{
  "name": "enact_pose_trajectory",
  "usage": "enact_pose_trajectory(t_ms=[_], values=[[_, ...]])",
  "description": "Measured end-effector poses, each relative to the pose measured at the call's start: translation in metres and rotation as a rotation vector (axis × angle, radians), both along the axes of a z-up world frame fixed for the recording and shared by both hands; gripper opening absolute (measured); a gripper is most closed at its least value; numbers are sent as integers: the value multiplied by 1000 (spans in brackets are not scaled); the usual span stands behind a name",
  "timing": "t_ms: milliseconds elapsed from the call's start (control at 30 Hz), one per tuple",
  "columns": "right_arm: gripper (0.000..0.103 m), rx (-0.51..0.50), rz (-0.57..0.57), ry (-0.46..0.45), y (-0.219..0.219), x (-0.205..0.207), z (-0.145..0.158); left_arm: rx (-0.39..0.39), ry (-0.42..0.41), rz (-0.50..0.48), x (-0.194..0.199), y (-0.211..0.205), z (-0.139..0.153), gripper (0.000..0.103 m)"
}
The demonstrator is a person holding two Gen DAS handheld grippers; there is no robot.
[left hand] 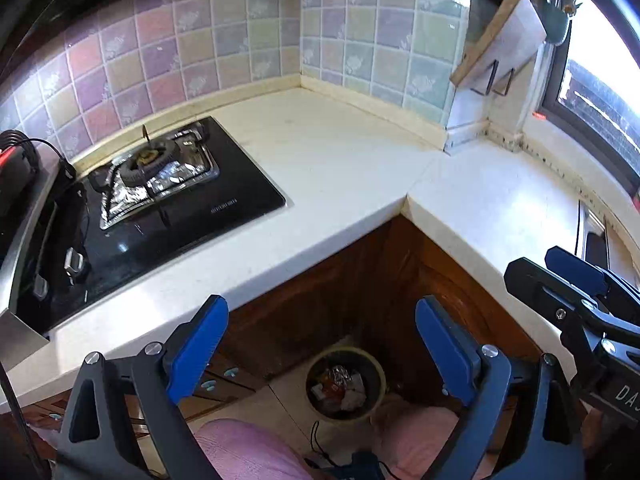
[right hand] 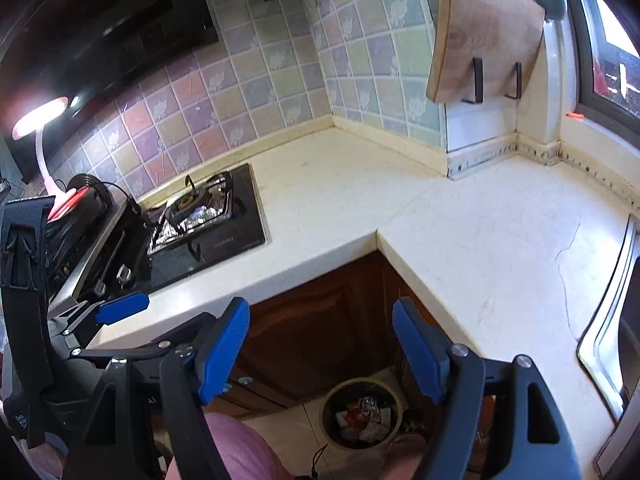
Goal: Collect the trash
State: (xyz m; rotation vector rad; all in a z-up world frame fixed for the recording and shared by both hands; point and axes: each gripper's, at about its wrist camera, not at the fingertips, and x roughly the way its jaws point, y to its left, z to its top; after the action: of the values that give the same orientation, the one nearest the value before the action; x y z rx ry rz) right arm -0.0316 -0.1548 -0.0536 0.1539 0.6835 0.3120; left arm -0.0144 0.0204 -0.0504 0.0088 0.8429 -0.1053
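Trash (left hand: 340,386) sits in the round bin (left hand: 382,372) on the floor, and we take that bin as our landmark: wrappers, a foil piece and white scraps fill it. We see our left tongs (left hand: 320,344) above the bin, blue pads wide apart, nothing between them. Our right tongs (right hand: 320,350) also hang above the bin, spread wide and empty. The bin stands at the foot of the brown wooden cabinet doors (right hand: 320,320), in the inner corner under the L-shaped bench (left hand: 340,168). Up and left of the bin, a black gas hob (left hand: 180,200) is set in the bench, foil round its burner. Up and right of the bin, a wooden cutting board (right hand: 488,32) hangs on wall hooks near the window (left hand: 592,92). Far right of the bin, a steel sink rim (right hand: 608,320) shows. Pink-clad knees (left hand: 240,452) sit just beside the bin, nearest us. Bench edge and cabinet front overhang the bin's far side.
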Motion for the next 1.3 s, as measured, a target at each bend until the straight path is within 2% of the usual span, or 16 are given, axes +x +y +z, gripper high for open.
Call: enact_pose_trajectory(t_ms=[333, 567, 833, 1300], values=[[75, 7, -18, -59, -4, -3, 31, -34, -98, 38, -7, 2, 38, 94], [75, 2, -20, -95, -5, -11, 45, -5, -144, 67, -13, -5, 55, 94], [75, 4, -31, -131, -8, -17, 54, -9, -164, 72, -18, -5, 64, 94], [75, 17, -30, -125, -11, -17, 51, 4, -167, 103, -23, -6, 65, 94]])
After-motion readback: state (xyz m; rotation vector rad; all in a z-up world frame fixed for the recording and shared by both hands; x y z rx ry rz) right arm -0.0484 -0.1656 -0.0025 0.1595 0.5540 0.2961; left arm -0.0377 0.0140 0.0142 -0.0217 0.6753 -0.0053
